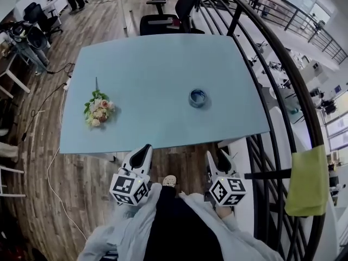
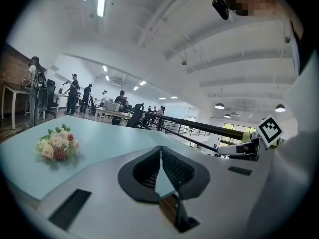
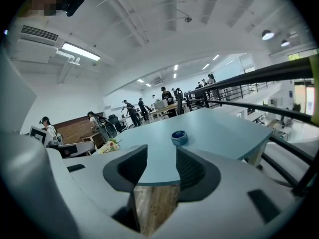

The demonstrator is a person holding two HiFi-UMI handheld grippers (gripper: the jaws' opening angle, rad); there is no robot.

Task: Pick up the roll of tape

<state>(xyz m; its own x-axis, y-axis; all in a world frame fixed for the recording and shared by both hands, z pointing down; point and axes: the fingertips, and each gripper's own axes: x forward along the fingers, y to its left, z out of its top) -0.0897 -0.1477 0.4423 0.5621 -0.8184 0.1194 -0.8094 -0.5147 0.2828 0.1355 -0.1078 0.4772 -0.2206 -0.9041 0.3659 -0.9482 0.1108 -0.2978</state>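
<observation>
The roll of tape (image 1: pixel 198 98), flat on the table (image 1: pixel 152 64), looks light, stiff and slick, so pinch across its ring; the right hand-held gripper (image 3: pixel 160 151) gapes empty and the left hand-held gripper (image 2: pixel 160 149) is closed on nothing.

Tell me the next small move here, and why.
Probably move the right gripper forward over the table toward the tape: its jaws stand apart and empty, the tape lies almost straight ahead, and the gripper is short of the table's near edge.
</observation>
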